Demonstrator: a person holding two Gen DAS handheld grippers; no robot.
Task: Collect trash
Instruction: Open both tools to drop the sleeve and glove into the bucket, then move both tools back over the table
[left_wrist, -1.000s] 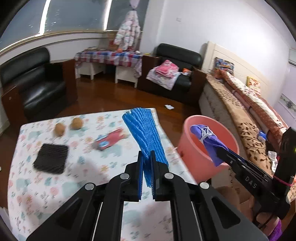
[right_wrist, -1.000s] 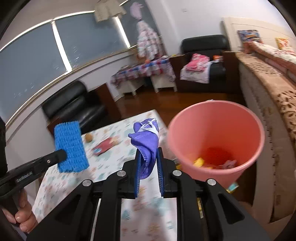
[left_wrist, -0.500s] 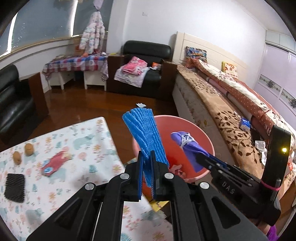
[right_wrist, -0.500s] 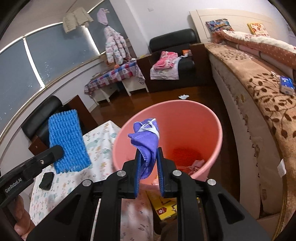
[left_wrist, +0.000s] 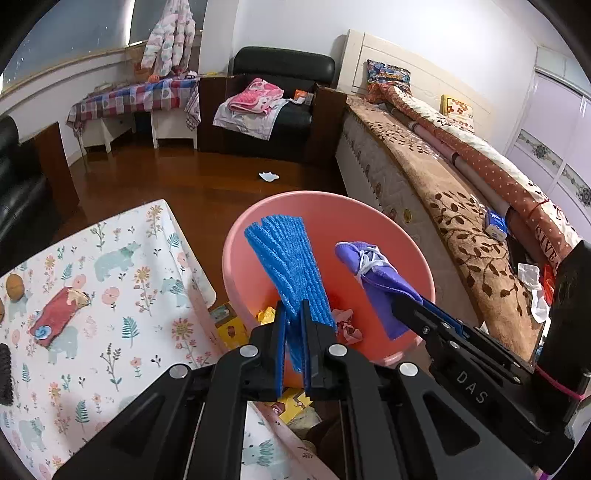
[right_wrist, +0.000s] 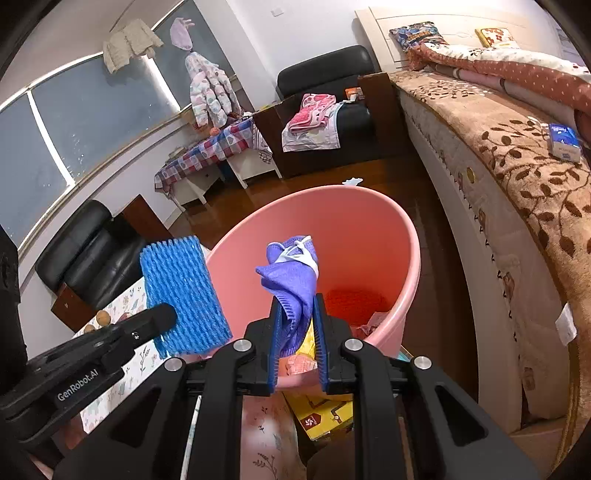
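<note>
Holding two pieces of trash over the pink bucket (left_wrist: 413, 258), ready to drop.
Left hand-held gripper (left_wrist: 293, 345) clamped on blue foam net (left_wrist: 291, 266), right hand-held gripper (right_wrist: 297, 334) clamped on purple cloth (right_wrist: 291, 277); best released once fully inside the rim, letting each fall clear of the tabletop (left_wrist: 122, 295).

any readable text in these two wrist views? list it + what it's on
"DAS": on the right claw's arm.
"GenRobot.AI": on the left claw's arm.
"GIVE..." (partly cut off): red bedding.
Blue box on bed, yellow box by bucket: print too small to read.
</note>
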